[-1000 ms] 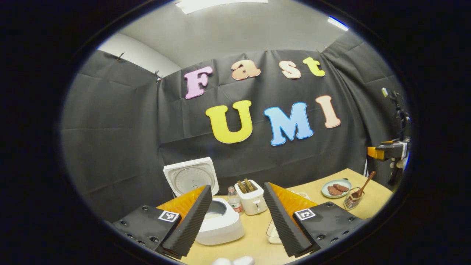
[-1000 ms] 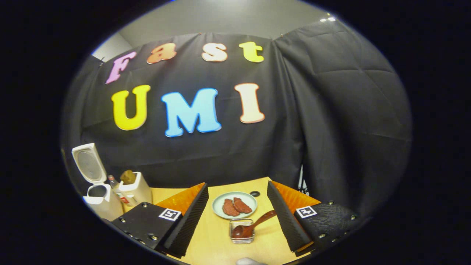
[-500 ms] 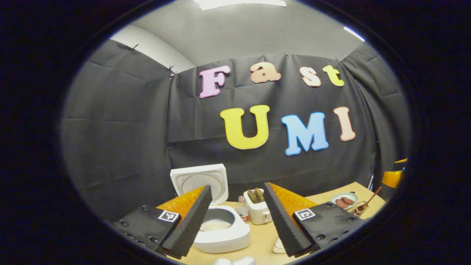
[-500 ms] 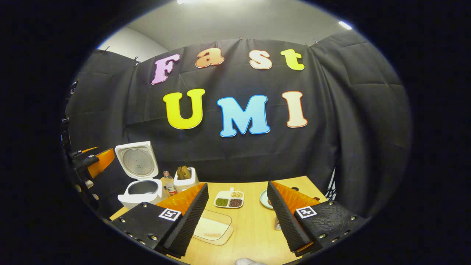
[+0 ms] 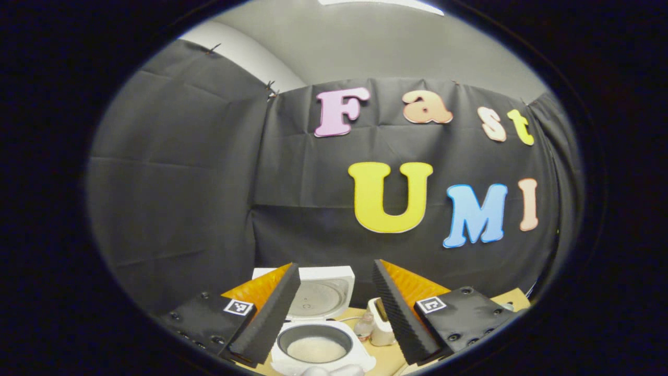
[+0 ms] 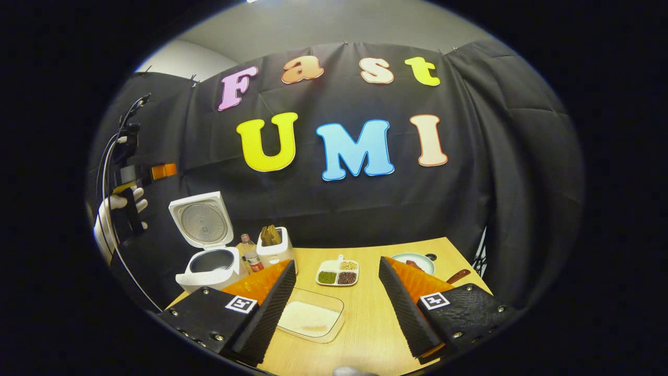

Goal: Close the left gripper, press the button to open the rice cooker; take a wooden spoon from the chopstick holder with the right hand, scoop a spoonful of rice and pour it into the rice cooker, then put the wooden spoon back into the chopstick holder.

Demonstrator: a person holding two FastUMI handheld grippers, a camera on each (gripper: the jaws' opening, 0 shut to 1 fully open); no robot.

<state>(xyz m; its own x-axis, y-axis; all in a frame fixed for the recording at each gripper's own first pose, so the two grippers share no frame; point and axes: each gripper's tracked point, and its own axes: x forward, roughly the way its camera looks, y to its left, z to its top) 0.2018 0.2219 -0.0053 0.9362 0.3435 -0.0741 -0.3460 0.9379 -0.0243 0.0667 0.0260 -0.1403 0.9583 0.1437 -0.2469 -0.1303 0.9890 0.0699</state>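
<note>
Rice cooker (image 5: 318, 339) (lid up) sits between the left gripper's (image 5: 331, 313) spread fingers (image 5: 269, 318).

Lit evenly from above by a ceiling lamp (image 5: 381, 3), seen as a bright strip at the top of the left gripper view. Soft, short shadows on the table (image 6: 365, 318). No strong glare, only a mild shine on the open lid (image 6: 201, 222) of the rice cooker. Strong fisheye bending toward the edges of both views. Sharp in the middle, slightly soft at the rim.
</note>
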